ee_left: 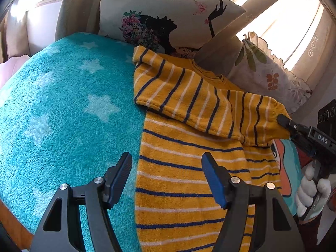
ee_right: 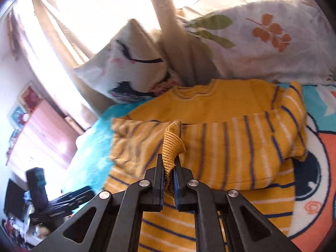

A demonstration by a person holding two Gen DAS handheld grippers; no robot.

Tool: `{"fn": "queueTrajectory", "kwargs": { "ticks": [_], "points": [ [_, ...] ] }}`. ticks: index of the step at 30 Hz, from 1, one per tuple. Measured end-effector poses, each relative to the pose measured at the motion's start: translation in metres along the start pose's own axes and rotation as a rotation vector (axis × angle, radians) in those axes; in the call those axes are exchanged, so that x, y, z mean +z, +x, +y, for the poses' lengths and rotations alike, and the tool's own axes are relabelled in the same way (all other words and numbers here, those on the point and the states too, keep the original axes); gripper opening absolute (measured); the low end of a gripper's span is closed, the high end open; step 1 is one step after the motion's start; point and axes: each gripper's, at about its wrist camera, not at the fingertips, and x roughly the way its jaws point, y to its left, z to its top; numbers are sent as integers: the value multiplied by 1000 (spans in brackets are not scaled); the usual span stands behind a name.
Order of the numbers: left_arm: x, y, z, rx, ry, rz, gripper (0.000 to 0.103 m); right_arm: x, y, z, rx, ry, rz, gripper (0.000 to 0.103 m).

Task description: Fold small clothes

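Observation:
A yellow sweater with blue and white stripes (ee_left: 180, 168) lies on a turquoise star blanket (ee_left: 69, 105). One sleeve (ee_left: 189, 96) is folded across the chest. My left gripper (ee_left: 167, 163) is open and empty, hovering over the sweater's left edge. My right gripper (ee_right: 169, 163) is shut on the ribbed cuff (ee_right: 171, 145) of the other sleeve and holds it above the sweater body (ee_right: 210, 103). The right gripper also shows in the left wrist view (ee_left: 282, 120), at the sleeve's cuff end. The left gripper shows at the lower left of the right wrist view (ee_right: 84, 191).
A white pillow with a black silhouette print (ee_left: 168, 14) and a leaf-print pillow (ee_left: 271, 77) lean against curtains behind the sweater. A cartoon-print blanket (ee_right: 319, 147) lies to the right. A gloved hand (ee_left: 310, 191) holds the right gripper's handle.

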Motion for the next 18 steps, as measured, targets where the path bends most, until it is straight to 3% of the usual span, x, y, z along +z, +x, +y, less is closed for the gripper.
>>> {"fn": "queueTrajectory", "kwargs": {
  "ticks": [4,7,10,14,18],
  "points": [
    [8,-18,26,-96,-87,-41,73,-30,19,65,349,-74,140,8],
    [8,-26,46,-196,-138,-36,76,-63,37,113,465,-197,258,8],
    [6,-28,59,-324,-165,-11,78,-86,45,138,482,-303,320,8],
    [2,-22,65,-465,-197,20,87,-99,58,146,409,-356,359,8],
    [-2,-5,60,-419,-192,60,88,-107,69,147,374,-376,390,8]
  ]
}}
